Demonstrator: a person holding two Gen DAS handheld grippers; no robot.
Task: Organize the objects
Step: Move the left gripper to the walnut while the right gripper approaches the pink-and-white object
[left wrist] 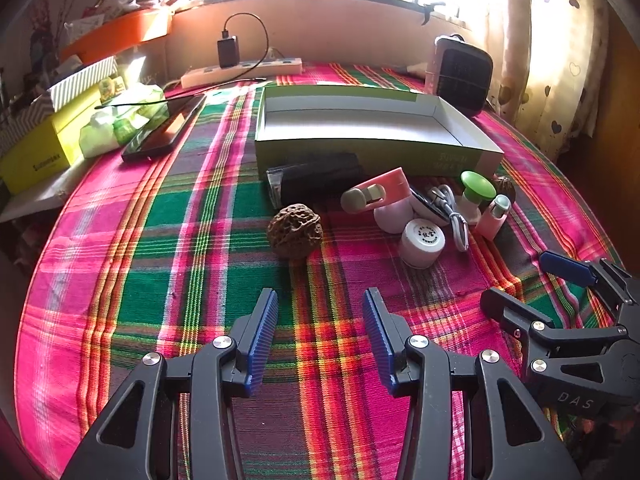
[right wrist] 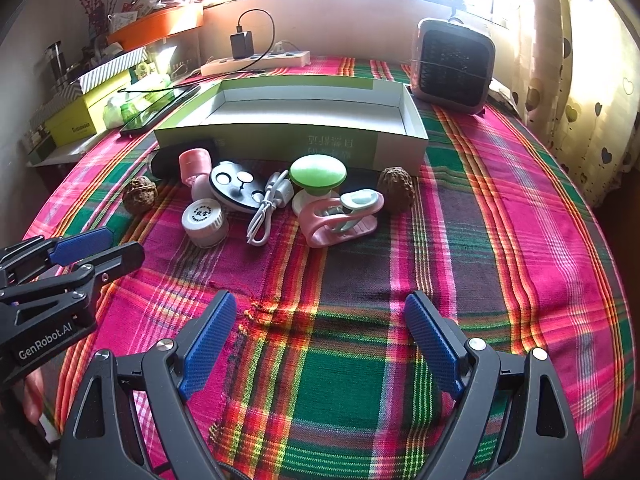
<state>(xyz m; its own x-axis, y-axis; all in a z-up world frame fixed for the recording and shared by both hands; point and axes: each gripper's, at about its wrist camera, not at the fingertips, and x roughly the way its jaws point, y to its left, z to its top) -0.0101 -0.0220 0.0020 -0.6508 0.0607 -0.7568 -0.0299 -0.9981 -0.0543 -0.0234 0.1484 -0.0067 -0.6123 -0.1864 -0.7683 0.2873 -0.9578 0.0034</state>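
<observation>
Both sets of blue fingers are wide open and hold nothing. Between the pads of the left gripper [left wrist: 320, 336] there is only the plaid cloth [left wrist: 168, 264], and it is the same for the right gripper [right wrist: 320, 344], which stands even wider. Past the left fingertips, a bit ahead, sits a bumpy brown walnut [left wrist: 295, 230], alone and easy to reach. Ahead of the right fingertips lies the little pile: a white jar [right wrist: 205, 222], a white cable [right wrist: 267, 212], a black and white oval gadget [right wrist: 236, 186], a green-topped knob [right wrist: 318, 174], a pink clip [right wrist: 342, 216] and a second walnut [right wrist: 395, 189] off to the right of it. Behind them all stands the open green box [right wrist: 416, 136], empty inside, and I think the things should go in there. The walnuts look light, hard and round, so they may roll or slip; pinch one across its middle. The jar looks stiff and smooth, so take it by its sides. The cable is soft and floppy, so grab it where it is bunched up. The clip has loops and may catch on its neighbours. The box wall nearest the fingers is low but must be lifted over. Near the fingers the cloth is bare, so there is room to move, though the two grippers are close beside each other.
</observation>
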